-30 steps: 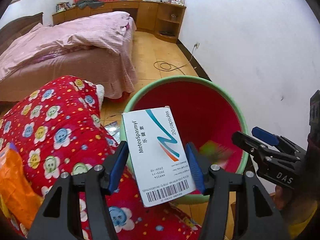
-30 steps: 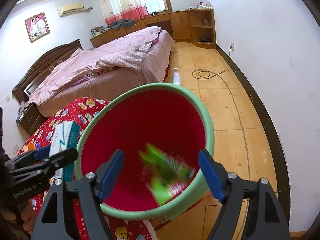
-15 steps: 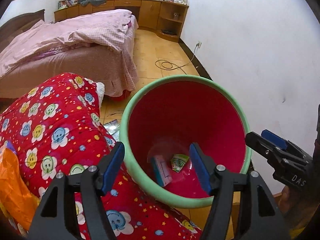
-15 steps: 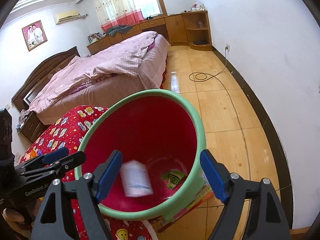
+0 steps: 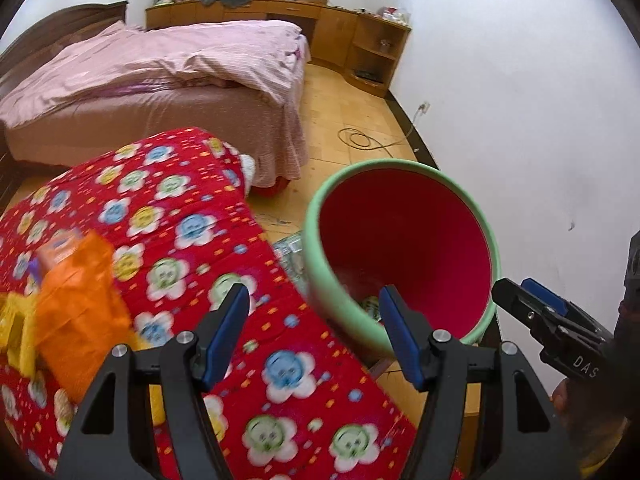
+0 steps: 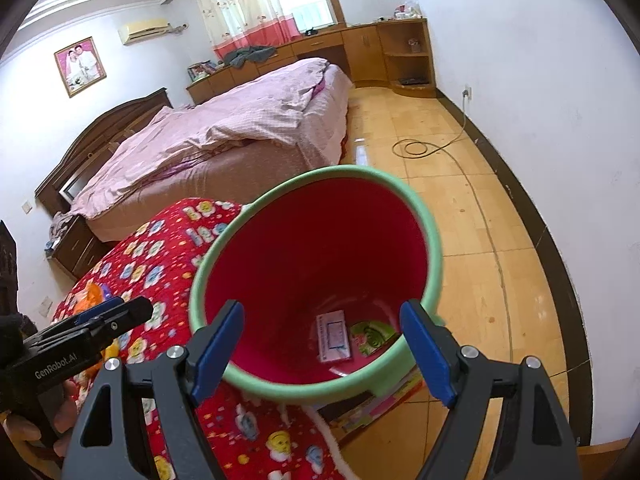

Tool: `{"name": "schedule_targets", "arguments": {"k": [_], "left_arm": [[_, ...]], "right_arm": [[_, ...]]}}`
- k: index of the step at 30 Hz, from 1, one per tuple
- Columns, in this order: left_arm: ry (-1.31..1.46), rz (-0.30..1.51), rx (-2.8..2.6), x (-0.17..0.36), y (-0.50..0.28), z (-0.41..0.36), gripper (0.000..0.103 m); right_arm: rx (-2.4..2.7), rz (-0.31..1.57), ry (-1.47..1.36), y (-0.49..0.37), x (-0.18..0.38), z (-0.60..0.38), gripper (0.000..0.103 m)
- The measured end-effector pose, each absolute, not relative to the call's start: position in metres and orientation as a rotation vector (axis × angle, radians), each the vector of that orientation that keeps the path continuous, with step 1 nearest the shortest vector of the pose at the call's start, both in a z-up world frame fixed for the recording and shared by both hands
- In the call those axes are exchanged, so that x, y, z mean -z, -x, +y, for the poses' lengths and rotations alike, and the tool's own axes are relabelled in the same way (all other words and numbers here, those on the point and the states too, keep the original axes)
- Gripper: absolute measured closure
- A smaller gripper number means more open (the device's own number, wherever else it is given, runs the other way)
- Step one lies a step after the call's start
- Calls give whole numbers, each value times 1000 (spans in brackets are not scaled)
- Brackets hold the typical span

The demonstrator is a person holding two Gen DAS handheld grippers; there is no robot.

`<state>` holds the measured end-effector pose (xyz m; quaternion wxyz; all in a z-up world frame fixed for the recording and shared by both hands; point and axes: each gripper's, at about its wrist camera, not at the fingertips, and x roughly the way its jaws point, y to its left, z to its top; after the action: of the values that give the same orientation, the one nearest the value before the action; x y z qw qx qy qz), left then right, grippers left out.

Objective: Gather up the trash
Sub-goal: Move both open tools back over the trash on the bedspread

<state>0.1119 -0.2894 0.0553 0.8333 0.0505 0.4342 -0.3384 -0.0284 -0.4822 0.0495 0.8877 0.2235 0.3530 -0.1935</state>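
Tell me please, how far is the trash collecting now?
Done: a white medicine box and a green wrapper lie at the bottom of the red bin. In hand: nothing; the left gripper and right gripper are both open. Left: an orange packet and a yellow item on the red blanket.

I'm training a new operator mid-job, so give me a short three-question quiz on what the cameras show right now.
1. True or false: the left hand-held gripper is holding a box.
2. How many items lie at the bottom of the bin?
3. The orange bag lies: A) in the bin B) on the red quilt C) on the floor.

Key: 1. False, it is open and empty. 2. Two: a white box and a green wrapper. 3. B.
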Motion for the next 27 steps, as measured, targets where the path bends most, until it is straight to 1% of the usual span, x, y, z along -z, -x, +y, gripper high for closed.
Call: {"name": "schedule_targets", "arguments": {"k": [15,27], "left_arm": [[-38,877,574,-79,-98,-198,36],[-3,837,439,-88,-106,-119,36]], "right_arm": [[288,743,-460,23,-61,-421,20],[218,766,-442,10,-63,-377,19]]}}
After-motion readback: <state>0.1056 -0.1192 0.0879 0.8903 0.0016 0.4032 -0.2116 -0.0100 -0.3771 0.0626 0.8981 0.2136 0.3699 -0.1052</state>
